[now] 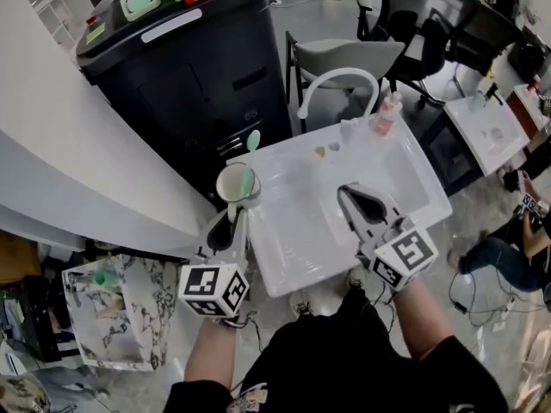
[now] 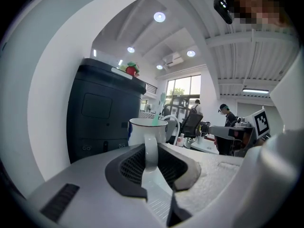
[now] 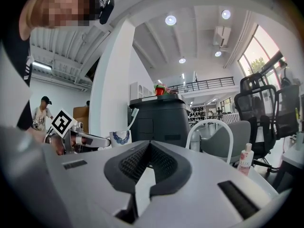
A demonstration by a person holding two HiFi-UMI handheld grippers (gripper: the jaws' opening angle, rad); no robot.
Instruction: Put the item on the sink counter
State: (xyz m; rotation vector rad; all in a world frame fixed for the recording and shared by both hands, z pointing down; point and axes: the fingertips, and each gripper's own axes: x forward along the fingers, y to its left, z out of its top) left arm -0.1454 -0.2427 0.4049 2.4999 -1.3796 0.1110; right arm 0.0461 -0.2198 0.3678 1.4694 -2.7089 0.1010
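the round white mug [image 1: 234, 184] is held by its curved handle in the left gripper [image 1: 230, 227] at the left edge of the smooth sink [image 1: 297, 249]; the right gripper [image 1: 355, 198] is closed, empty

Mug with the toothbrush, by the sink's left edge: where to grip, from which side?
The handle, from the person's side. It sticks out toward the left gripper as a narrow vertical loop the jaws can pinch, and they are closed on it now. The toothbrush standing in the mug would likely make a rim grip awkward.
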